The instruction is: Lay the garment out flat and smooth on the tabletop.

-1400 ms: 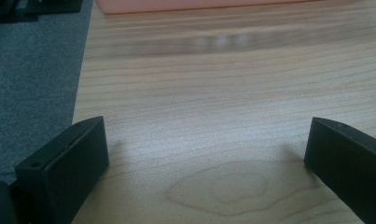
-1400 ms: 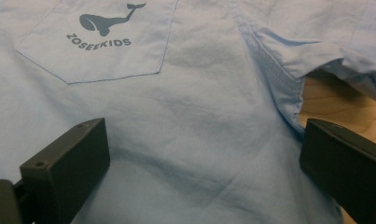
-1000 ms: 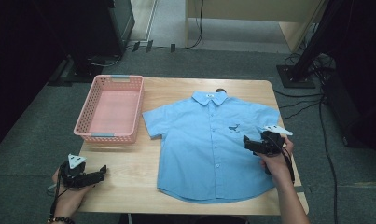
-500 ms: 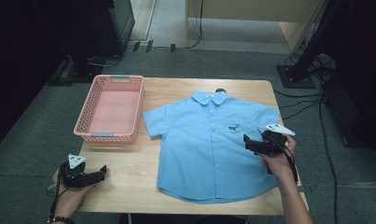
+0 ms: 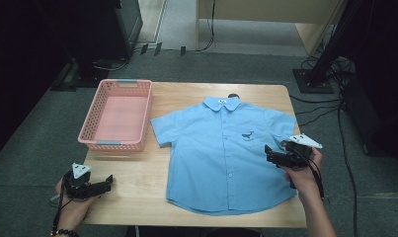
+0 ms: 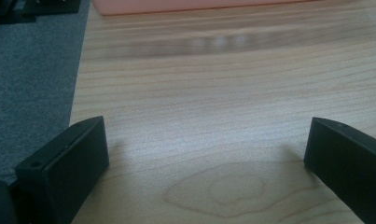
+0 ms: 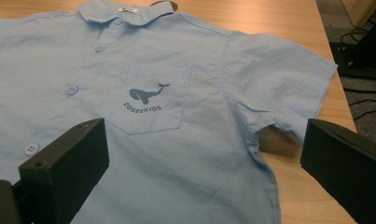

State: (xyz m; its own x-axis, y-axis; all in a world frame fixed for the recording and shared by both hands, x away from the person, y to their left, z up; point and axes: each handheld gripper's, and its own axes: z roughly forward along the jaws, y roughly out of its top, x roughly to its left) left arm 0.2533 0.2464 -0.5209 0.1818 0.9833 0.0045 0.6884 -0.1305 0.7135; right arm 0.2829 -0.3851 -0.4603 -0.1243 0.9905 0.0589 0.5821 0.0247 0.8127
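Observation:
A light blue short-sleeved shirt point(image 5: 223, 153) lies flat and face up on the wooden table point(image 5: 132, 182), collar toward the far edge. Its chest pocket point(image 7: 146, 98) carries a dark whale print. My right gripper point(image 5: 268, 155) hovers open over the shirt's right side, below the sleeve point(image 7: 279, 88), with nothing between its jaws. At the table's near left corner my left gripper point(image 5: 106, 183) is held open just above bare wood point(image 6: 199, 140). A pink basket point(image 5: 116, 114), with nothing in it, stands at the far left of the table.
Grey carpet point(image 5: 23, 148) surrounds the table. Cables point(image 5: 330, 113) and a black stand base point(image 5: 312, 81) lie off the far right corner. Dark furniture point(image 5: 93, 29) stands behind the basket. Bare wood shows between basket and shirt.
The right gripper has shifted slightly toward the near edge over the shirt's right side. The left gripper has barely moved.

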